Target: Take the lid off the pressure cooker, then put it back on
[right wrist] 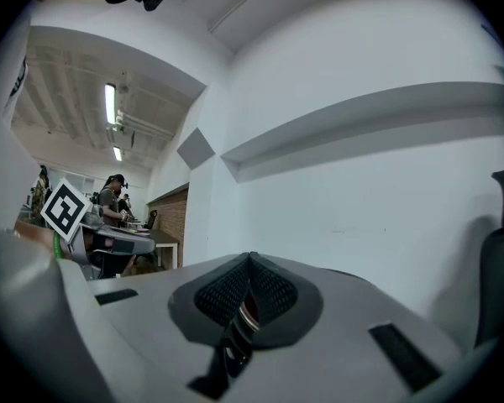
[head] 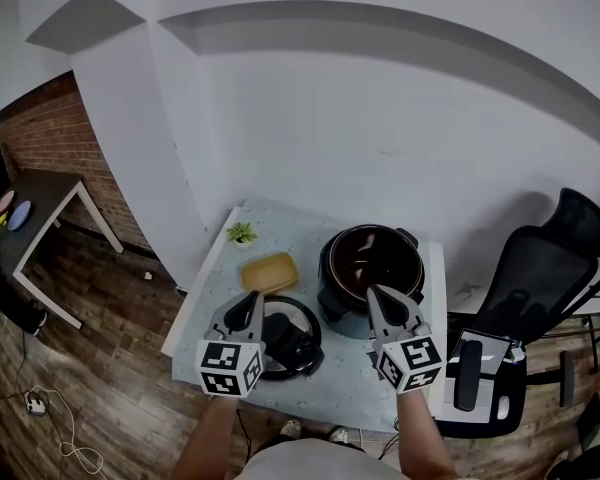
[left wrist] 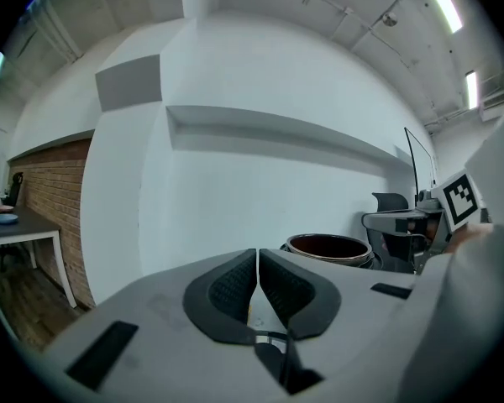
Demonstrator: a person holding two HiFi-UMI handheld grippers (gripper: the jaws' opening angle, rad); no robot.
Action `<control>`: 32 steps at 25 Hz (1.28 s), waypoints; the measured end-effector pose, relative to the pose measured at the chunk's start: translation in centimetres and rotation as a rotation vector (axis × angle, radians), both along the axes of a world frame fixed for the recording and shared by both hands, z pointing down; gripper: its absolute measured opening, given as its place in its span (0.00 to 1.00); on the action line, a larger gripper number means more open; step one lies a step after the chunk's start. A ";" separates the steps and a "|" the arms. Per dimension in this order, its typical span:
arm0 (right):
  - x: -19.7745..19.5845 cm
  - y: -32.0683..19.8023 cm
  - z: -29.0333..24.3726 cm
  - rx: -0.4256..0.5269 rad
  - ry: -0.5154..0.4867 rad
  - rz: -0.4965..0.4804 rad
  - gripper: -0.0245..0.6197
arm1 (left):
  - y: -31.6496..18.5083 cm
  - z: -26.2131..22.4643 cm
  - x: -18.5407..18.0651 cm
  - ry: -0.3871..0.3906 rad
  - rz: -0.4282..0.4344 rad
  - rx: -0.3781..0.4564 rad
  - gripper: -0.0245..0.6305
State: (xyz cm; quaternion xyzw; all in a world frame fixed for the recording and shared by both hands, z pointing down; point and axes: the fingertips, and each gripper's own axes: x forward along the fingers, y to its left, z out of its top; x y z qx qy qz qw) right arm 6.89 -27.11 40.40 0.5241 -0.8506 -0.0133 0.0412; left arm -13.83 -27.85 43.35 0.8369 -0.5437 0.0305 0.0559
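Open pot (head: 370, 263) sat at rear R of table (head: 330, 383). lid (head: 292, 346) was off, lying flat on table just L of pot, in front of yellow dish (head: 269, 272); small plant (head: 242, 233) behind dish. L gripper (head: 248, 303) was over lid's L edge, jaws pressed together w/ nothing btwn. R gripper (head: 375, 296) was over pot's front rim, jaws also together, empty.

Head cam: steep down. Gripper cams: level, facing wall (left wrist: 260, 183); L shares cooker (left wrist: 329, 248).
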 end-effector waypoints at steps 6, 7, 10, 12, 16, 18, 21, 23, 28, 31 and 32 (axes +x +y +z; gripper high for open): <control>0.6 -0.1 -1.0 0.020 -0.006 0.007 0.04 | 0.1 0.1 0.2 0.005 -0.006 -0.005 0.06; 0.6 -0.1 -1.0 0.021 -0.007 0.007 0.04 | 0.1 0.1 0.3 0.006 -0.004 -0.003 0.06; 0.7 -0.2 -0.9 0.018 -0.007 0.005 0.04 | -0.1 0.1 0.6 0.007 -0.002 0.001 0.06; 0.7 -0.3 -0.9 0.016 -0.006 0.004 0.04 | -0.2 0.1 0.7 0.004 -0.001 0.003 0.06; 0.8 -0.4 -0.8 0.014 -0.006 0.004 0.04 | -0.2 0.4 1.0 -0.003 0.005 0.007 0.06; 0.8 -0.5 -0.8 0.014 -0.007 0.002 0.04 | -0.2 0.5 1.3 0.000 0.023 0.003 0.06; 0.9 -0.5 -0.6 0.011 -0.008 0.001 0.04 | -0.2 0.7 2.2 0.021 0.082 -0.007 0.27; 0.9 -0.6 -0.5 0.008 -0.009 0.000 0.04 | -0.3 0.7 2.8 0.025 0.113 -0.009 0.41; 0.9 -0.6 -0.6 0.008 -0.012 0.000 0.04 | -0.3 0.8 3.3 0.001 0.136 0.000 0.54; 1.0 -0.7 -0.6 0.006 -0.013 0.001 0.04 | -0.4 1.0 3.5 -0.015 0.149 -0.009 0.57; 1.0 -0.7 -0.5 0.005 -0.013 0.002 0.04 | -0.5 1.2 3.6 -0.023 0.152 -0.015 0.57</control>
